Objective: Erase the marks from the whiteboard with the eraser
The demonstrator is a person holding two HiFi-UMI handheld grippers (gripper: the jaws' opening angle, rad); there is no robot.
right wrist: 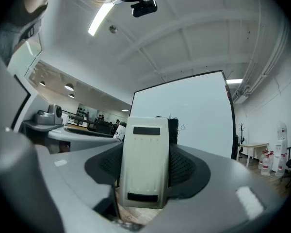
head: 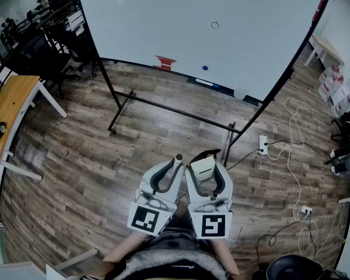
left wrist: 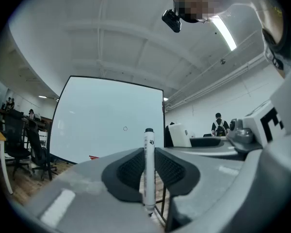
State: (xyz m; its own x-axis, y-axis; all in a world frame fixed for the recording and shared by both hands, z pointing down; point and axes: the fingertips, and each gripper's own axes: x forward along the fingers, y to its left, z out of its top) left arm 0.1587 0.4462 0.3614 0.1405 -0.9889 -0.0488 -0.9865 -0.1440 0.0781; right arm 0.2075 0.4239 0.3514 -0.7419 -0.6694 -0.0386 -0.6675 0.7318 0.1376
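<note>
A large whiteboard [head: 221, 34] on a black wheeled stand stands across the room from me, with one small black circle mark [head: 215, 25] drawn on it. That circle mark [left wrist: 125, 128] also shows in the left gripper view, and the mark [right wrist: 183, 127] appears again in the right gripper view. My left gripper [head: 176, 163] is shut on a white marker pen [left wrist: 149, 171], held upright. My right gripper [head: 203, 167] is shut on a white eraser block [right wrist: 144, 164]. Both grippers sit side by side near my body, well short of the board.
A red object [head: 164, 61], a blue magnet [head: 205, 67] and a marker lie along the board's tray. The stand's black legs [head: 163, 107] cross the wooden floor ahead. White cables and a power strip [head: 263, 144] lie at right. A wooden table [head: 9, 112] stands at left.
</note>
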